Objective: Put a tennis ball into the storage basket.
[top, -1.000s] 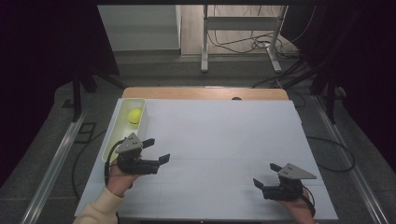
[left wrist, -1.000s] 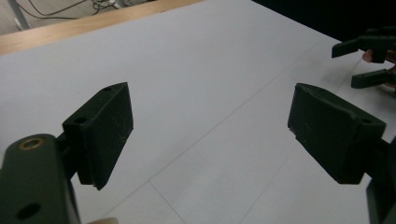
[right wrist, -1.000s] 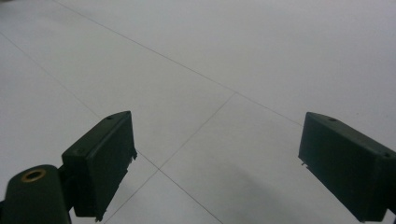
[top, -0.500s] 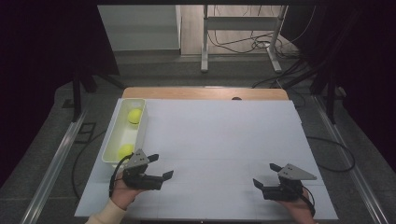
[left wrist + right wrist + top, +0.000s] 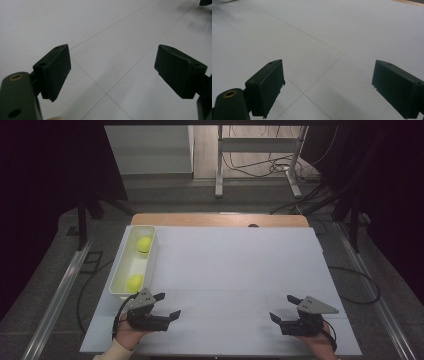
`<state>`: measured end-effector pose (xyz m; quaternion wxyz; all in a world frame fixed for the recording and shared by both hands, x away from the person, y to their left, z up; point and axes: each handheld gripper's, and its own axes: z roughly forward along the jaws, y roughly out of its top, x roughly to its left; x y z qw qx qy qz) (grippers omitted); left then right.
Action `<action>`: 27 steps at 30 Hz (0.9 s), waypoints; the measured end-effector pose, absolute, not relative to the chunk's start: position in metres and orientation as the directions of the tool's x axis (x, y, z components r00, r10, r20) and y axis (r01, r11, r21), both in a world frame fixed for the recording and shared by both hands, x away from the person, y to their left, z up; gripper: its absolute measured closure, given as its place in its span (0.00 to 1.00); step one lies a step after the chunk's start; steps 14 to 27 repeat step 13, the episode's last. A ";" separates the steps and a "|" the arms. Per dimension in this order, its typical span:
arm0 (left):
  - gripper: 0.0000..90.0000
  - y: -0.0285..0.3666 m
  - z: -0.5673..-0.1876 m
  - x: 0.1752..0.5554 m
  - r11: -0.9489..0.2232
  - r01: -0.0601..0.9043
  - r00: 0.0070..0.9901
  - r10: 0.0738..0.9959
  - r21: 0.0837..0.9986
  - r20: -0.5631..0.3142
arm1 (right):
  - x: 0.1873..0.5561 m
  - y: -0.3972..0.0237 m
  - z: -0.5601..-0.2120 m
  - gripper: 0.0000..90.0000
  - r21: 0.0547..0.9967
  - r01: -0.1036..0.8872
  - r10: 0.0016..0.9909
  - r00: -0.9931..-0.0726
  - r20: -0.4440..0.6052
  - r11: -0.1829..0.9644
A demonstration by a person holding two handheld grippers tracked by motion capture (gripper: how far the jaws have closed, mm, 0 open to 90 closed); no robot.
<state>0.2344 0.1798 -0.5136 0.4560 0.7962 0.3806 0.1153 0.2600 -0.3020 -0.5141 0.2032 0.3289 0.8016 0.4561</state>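
Observation:
My left gripper point(image 5: 168, 304) rests low over the white table point(image 5: 235, 265) near its front left, just below the tray's near end. Its jaws stand open and point right, with nothing between them. In the left gripper view the gripper point(image 5: 112, 72) has bare table between its black pads point(image 5: 56, 70). My right gripper point(image 5: 281, 307) sits at the front right, open and pointing left, also with nothing in it. The right gripper view shows the same open gripper point(image 5: 328, 87) over bare white surface.
A white tray point(image 5: 116, 293) lies along the table's left edge. It holds two yellow-green balls, one at the far end point(image 5: 144, 244) and one at the near end point(image 5: 134, 283). A wooden strip point(image 5: 220, 219) borders the far edge.
My left gripper has moved down and toward the table's near edge, away from the tray, which uncovers the near ball. The right gripper has stayed still.

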 end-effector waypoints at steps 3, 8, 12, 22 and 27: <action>0.16 0.181 -0.514 0.235 -0.287 0.503 0.679 0.715 0.815 -0.167 | 0.260 -0.302 -0.514 0.12 0.869 0.333 0.707 -0.707 -0.027 0.367; 0.16 0.183 -0.515 0.235 -0.281 0.506 0.678 0.714 0.815 -0.174 | 0.259 -0.301 -0.513 0.12 0.871 0.322 0.695 -0.719 -0.030 0.371; 0.16 0.184 -0.513 0.234 -0.277 0.501 0.678 0.714 0.820 -0.174 | 0.259 -0.301 -0.513 0.12 0.874 0.320 0.694 -0.720 -0.028 0.367; 0.16 0.184 -0.513 0.234 -0.277 0.501 0.678 0.714 0.820 -0.174 | 0.259 -0.302 -0.513 0.12 0.874 0.319 0.694 -0.720 -0.028 0.367; 0.16 0.184 -0.513 0.234 -0.277 0.501 0.678 0.714 0.820 -0.174 | 0.259 -0.302 -0.513 0.12 0.874 0.319 0.694 -0.720 -0.028 0.367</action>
